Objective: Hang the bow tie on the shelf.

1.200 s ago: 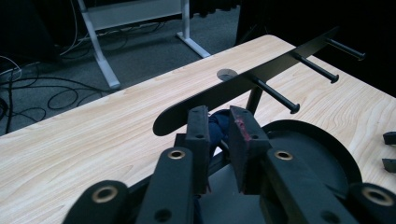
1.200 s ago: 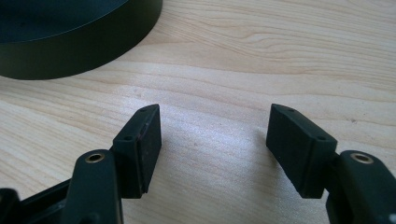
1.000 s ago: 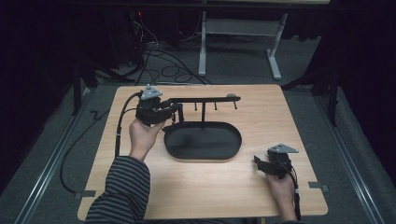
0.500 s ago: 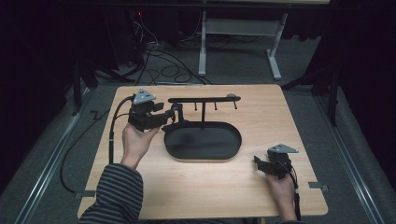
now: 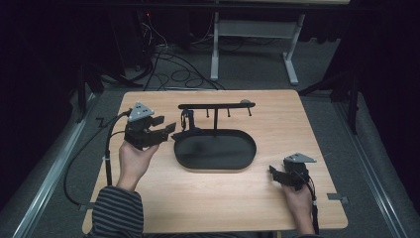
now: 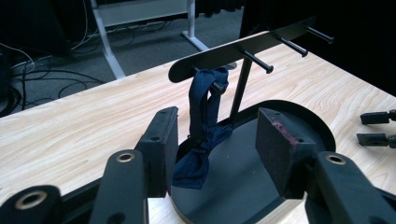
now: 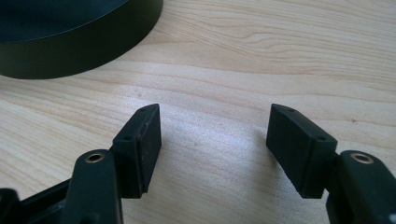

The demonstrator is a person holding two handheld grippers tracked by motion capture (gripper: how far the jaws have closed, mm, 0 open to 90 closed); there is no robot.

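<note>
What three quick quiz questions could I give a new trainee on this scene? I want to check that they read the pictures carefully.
1. True or false: the left gripper is shut on the blue cloth.
2. Where does the blue cloth hang? A) on a peg of the rack B) over the rim of the tray only C) from the right gripper
3. Fill in: the right gripper rests low over the bare wooden ____.

Key:
1. False: its jaws stand open, short of the cloth.
2. A; the cloth's lower end reaches down into the tray.
3. table
</note>
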